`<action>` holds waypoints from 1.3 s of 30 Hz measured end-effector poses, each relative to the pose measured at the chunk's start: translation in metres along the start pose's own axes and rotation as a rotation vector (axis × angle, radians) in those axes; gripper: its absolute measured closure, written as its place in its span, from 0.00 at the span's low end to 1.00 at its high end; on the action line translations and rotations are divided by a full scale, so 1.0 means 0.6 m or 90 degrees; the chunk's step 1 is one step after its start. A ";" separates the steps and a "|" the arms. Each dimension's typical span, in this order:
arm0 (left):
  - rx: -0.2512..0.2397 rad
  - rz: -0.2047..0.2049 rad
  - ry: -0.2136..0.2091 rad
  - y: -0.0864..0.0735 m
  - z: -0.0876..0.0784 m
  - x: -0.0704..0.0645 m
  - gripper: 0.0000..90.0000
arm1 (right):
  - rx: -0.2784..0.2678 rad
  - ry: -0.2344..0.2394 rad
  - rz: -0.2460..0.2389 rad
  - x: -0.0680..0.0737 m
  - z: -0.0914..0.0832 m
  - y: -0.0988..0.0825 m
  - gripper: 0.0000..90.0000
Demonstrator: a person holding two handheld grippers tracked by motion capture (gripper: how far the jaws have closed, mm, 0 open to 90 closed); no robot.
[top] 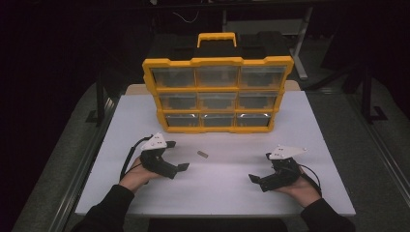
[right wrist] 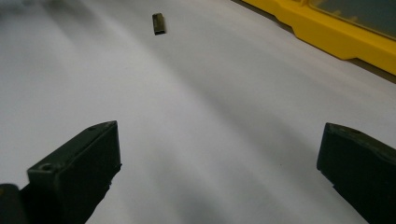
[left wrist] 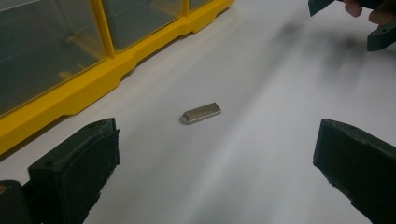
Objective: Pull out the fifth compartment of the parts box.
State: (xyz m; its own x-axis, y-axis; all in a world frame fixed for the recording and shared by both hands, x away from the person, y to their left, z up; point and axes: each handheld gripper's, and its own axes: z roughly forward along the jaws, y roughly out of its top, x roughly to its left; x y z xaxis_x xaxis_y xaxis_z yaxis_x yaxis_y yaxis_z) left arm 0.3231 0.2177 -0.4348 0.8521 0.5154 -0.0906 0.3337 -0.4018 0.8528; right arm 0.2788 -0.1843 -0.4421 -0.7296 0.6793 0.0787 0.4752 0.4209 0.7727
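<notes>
A small metal bar point(top: 202, 154) lies mid-table point(top: 145, 193), just before the yellow organizer point(top: 217, 62). The left gripper point(top: 178, 155) and right gripper point(top: 260, 168) flank it, jaws spread, grasping nothing.

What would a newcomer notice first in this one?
The yellow drawer cabinet stands upright at the far side of the white table, its nine clear drawers facing the person. A small metal block lies alone in front of it, between the left claw and the right claw, both open and resting apart from it.
</notes>
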 end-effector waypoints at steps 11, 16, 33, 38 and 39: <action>-0.001 0.002 -0.002 0.007 0.009 -0.003 0.00 | -0.001 0.005 0.003 0.001 0.001 0.000 0.00; -0.002 0.003 -0.007 0.009 0.014 -0.005 0.00 | 0.001 0.006 0.002 0.001 0.002 0.000 0.00; -0.005 0.011 -0.008 0.016 0.034 -0.010 0.00 | 0.003 0.007 0.001 0.001 0.003 -0.001 0.00; -0.010 0.012 -0.003 0.018 0.038 -0.011 0.00 | 0.003 0.010 0.002 0.001 0.003 -0.001 0.00; -0.012 0.012 -0.003 0.019 0.039 -0.012 0.00 | 0.002 0.010 0.002 0.001 0.003 -0.001 0.00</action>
State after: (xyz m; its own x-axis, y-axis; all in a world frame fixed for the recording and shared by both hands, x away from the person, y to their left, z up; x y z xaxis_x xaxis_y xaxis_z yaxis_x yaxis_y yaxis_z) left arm 0.3305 0.1917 -0.4366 0.8599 0.5046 -0.0770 0.3103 -0.3972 0.8637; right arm 0.2788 -0.1829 -0.4434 -0.7363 0.6705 0.0908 0.4787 0.4213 0.7703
